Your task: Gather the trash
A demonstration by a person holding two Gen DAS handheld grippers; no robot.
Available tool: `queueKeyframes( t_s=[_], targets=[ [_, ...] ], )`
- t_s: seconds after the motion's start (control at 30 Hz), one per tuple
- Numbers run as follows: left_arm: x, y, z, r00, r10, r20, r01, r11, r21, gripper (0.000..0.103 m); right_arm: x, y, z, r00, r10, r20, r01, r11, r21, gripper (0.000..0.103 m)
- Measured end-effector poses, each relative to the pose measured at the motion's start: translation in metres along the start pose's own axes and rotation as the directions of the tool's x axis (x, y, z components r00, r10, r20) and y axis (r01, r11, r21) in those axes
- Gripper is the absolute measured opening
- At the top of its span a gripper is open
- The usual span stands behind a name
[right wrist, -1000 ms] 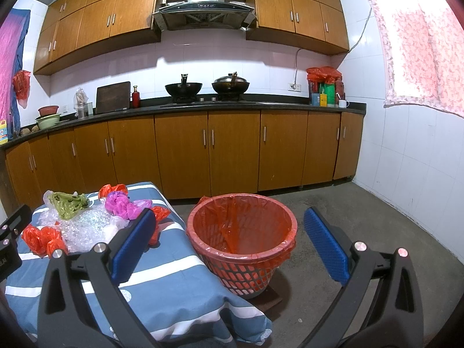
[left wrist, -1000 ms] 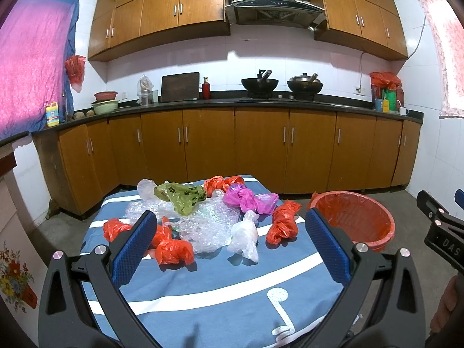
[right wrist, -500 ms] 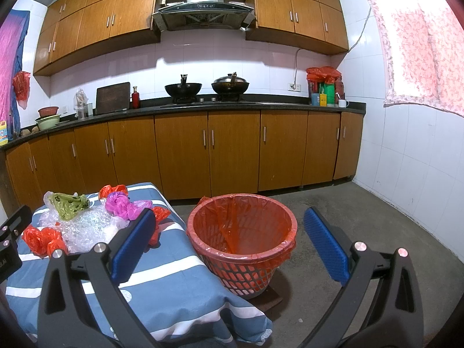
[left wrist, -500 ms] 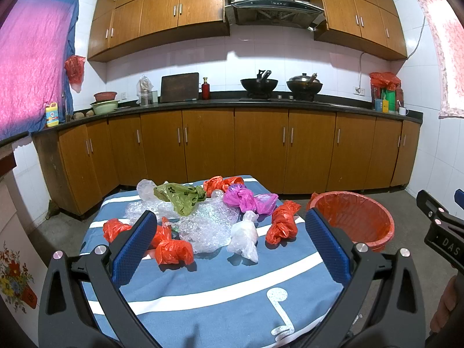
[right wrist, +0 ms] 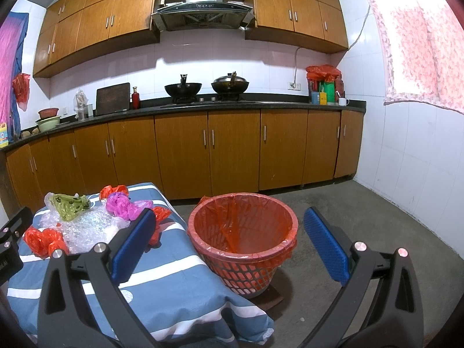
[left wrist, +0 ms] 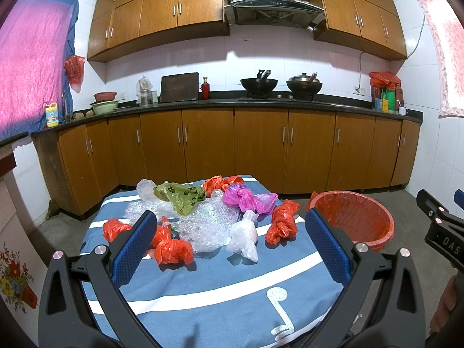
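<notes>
Left tongs (left wrist: 230,237) gape over bags (left wrist: 173,251) on the counter (left wrist: 232,287); right tongs (right wrist: 229,240) gape over the basket (right wrist: 243,256).

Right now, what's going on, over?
Both jaws open, empty. Trash bags piled on table. Lined basket empty beside it. Nothing in the way.

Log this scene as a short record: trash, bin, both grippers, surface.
trash: crumpled plastic bags on the table: red bag, white bag, green bag, pink bag, bubble wrap
bin: red basket with red liner, on the floor right of the table, nothing else seen inside
left gripper: jaws open, holding nothing, over the table
right gripper: jaws open, holding nothing, facing the basket
surface: table, blue striped cloth
</notes>
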State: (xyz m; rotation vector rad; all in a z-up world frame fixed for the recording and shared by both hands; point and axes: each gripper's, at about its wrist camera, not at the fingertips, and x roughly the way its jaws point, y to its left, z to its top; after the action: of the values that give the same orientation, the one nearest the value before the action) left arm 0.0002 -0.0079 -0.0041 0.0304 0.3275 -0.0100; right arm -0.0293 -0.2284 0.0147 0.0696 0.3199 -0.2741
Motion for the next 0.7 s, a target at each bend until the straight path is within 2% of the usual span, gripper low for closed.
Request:
queueKeyframes(
  t_s=[0.7],
  targets=[
    [0.0001,-0.0001,-0.0001,1.000,0.000,0.000,0.000,1.000,0.000,0.101,0.0011,-0.0006,0.0008,1.000,0.000,-0.003,0.000,1.000,0.003,0.099]
  ],
)
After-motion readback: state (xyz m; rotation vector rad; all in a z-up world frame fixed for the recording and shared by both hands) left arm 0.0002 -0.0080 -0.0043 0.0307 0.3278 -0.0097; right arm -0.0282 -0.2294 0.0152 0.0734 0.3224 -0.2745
